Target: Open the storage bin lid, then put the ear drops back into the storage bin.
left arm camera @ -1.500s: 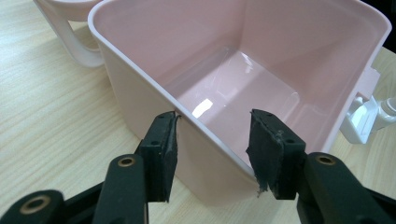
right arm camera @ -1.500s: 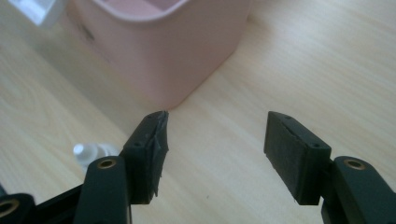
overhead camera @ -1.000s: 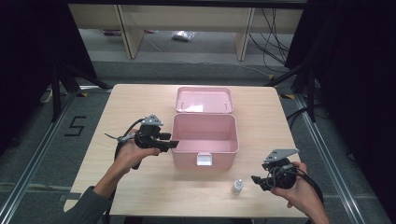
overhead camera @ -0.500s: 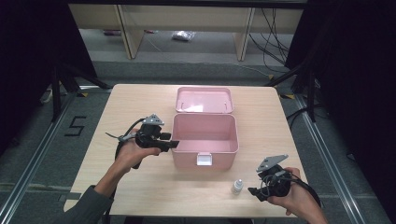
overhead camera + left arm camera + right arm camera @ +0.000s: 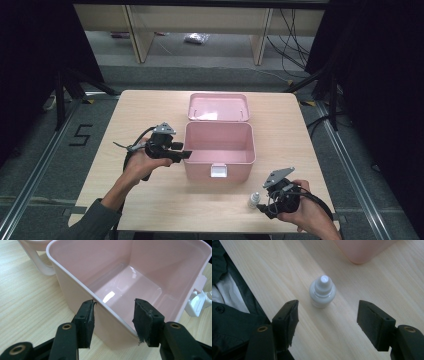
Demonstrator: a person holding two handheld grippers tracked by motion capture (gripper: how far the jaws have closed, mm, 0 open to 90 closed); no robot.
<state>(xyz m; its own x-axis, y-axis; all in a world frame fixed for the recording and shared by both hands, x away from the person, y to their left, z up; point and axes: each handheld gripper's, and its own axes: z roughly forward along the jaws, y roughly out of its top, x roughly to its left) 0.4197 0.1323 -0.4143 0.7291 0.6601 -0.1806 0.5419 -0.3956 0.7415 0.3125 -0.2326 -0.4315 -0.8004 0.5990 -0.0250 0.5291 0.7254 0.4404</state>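
**Open pink box, one small bottle beside it**

One pink box (image 5: pixel 219 145) stands at the middle of the desk (image 5: pixel 150 107), its lid (image 5: pixel 218 106) swung back flat at 12 o'clock from the tub. In the left gripper view the inside of the tub is bare, glossy pink plastic with nothing in it. A white latch (image 5: pixel 219 171) sits on the front wall, at 6 o'clock.

One small white bottle (image 5: pixel 254 200) stands upright on the desk at about 5 o'clock from the box, near its front right corner but apart from it. It has a narrow nozzle cap; no label or print can be read on it or on the box. On the floor at 9 o'clock from the desk a mark reads "5" (image 5: pixel 81 135).

Two hand-held grippers are in use. The left hand-held gripper (image 5: pixel 113 317) straddles the box's left wall near the front: one jaw outside, one inside, with the outer pad at the rim and a clear gap at the inner pad, so it is not clamped. The right hand-held gripper (image 5: pixel 327 315) is low over the desk at 3 o'clock from the bottle, jaws spread wide; the bottle stands just beyond the tips, untouched.
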